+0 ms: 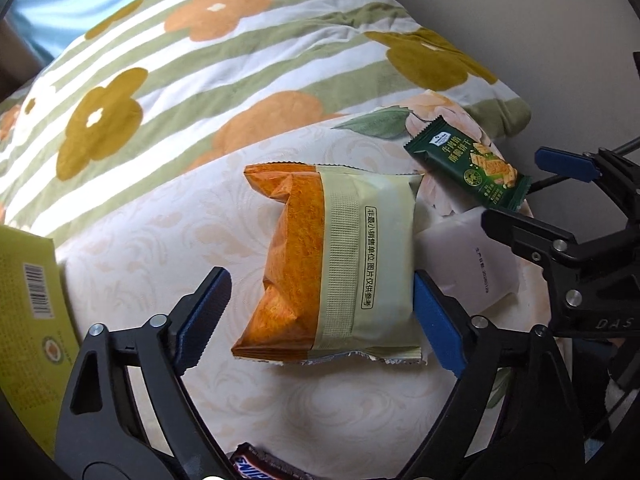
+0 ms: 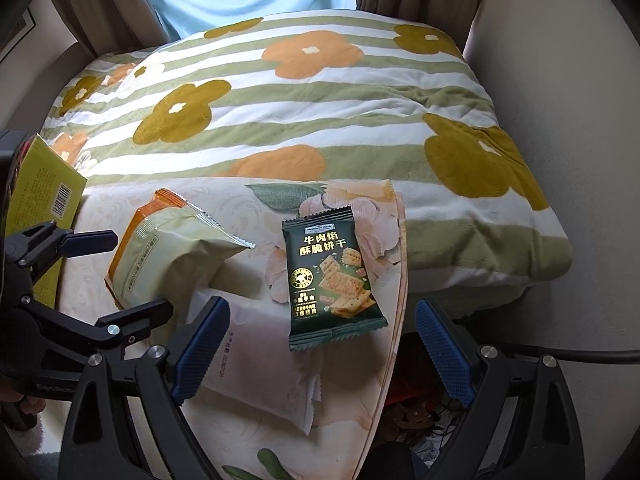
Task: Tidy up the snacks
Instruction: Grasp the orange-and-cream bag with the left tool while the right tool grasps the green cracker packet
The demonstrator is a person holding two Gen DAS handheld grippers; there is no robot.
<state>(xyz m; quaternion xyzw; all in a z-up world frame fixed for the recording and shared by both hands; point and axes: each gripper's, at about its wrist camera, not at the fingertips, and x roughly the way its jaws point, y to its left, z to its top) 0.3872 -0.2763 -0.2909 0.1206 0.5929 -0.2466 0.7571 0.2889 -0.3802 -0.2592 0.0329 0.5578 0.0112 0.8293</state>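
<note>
An orange and pale green snack bag [image 1: 332, 264] lies on the cream floral cloth [image 1: 160, 248], between the wide-open fingers of my left gripper [image 1: 320, 312]. It also shows in the right wrist view [image 2: 168, 256]. A dark green cracker packet [image 2: 332, 276] lies in front of my open, empty right gripper [image 2: 320, 344]; it also shows in the left wrist view [image 1: 468, 164]. A white packet [image 2: 256, 368] lies under the left finger of the right gripper and shows in the left wrist view [image 1: 468, 264]. The right gripper [image 1: 524, 196] shows at the right of the left wrist view.
A yellow-green box [image 1: 32, 304] with a barcode stands at the left and shows in the right wrist view [image 2: 44, 204]. A Snickers bar [image 1: 260, 468] lies at the bottom edge. A striped flowered blanket [image 2: 320, 112] lies behind. The cloth's right edge [image 2: 400, 280] drops off to the floor.
</note>
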